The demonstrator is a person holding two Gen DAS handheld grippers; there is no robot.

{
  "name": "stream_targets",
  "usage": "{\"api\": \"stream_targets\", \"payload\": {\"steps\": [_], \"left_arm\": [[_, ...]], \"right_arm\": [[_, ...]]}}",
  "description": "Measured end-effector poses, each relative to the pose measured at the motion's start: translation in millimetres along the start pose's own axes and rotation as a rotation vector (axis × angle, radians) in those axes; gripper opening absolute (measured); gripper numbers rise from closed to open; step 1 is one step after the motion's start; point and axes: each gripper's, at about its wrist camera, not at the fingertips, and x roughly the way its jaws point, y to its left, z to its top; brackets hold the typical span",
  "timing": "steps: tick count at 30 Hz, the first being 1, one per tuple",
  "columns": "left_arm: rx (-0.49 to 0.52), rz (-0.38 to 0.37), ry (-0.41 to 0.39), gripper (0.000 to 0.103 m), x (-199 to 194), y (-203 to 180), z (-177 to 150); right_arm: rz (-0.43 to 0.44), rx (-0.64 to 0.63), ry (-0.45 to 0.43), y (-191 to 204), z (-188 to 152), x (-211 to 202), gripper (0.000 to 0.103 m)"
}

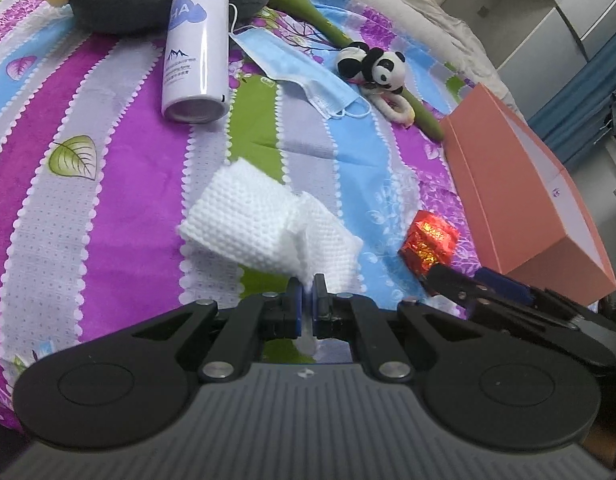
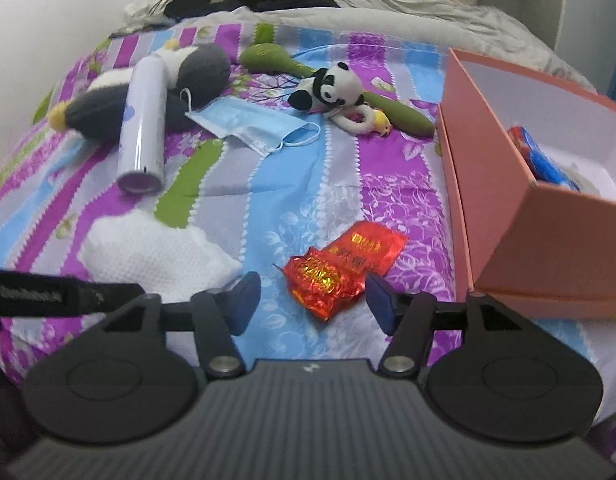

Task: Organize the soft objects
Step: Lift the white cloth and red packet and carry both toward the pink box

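Note:
My left gripper [image 1: 308,284] is shut on a corner of a white textured cloth [image 1: 260,224], which hangs folded just over the striped bedspread. The cloth [image 2: 156,252] also shows at the left of the right wrist view. My right gripper [image 2: 312,296] stands open, its blue pads on either side of a red foil packet [image 2: 340,268] that lies on the bed without touching them. The same packet [image 1: 430,246] lies right of the cloth. A small panda plush [image 2: 332,88], a blue face mask [image 2: 252,124] and a grey plush [image 2: 196,68] lie farther back.
An open pink box [image 2: 488,140] stands at the right with a blue and red item [image 2: 540,156] inside. A white spray can [image 2: 144,132] lies against the grey plush. A green plush stalk [image 2: 268,56] runs behind the panda. Dark clothes are piled at the bed's far end.

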Motion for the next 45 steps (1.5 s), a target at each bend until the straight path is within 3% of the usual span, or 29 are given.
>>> {"api": "stream_targets", "payload": {"steps": [11,14,22,25,36,45], "left_arm": [[-0.016,0.025,-0.042,0.005,-2,5,-7],[-0.026,0.026,-0.046,0.005,-1,8,-7],[-0.021,0.040,-0.057,0.005,1,7,-9],[-0.019,0.042,-0.059,0.005,2,8,-9],[-0.003,0.024,-0.075,0.005,-1,2,-10],[0.010,-0.028,-0.101,0.005,-13,-14,-1]], "right_arm": [[-0.028,0.331,0.083,-20,1,33,0.062],[-0.037,0.363,0.075,-18,4,41,0.073],[-0.101,0.332,0.051,-10,11,58,0.072],[-0.117,0.304,0.045,-10,10,60,0.064],[0.012,0.193,0.038,-15,9,31,0.061],[0.075,0.118,-0.019,-26,27,-6,0.061]]}}
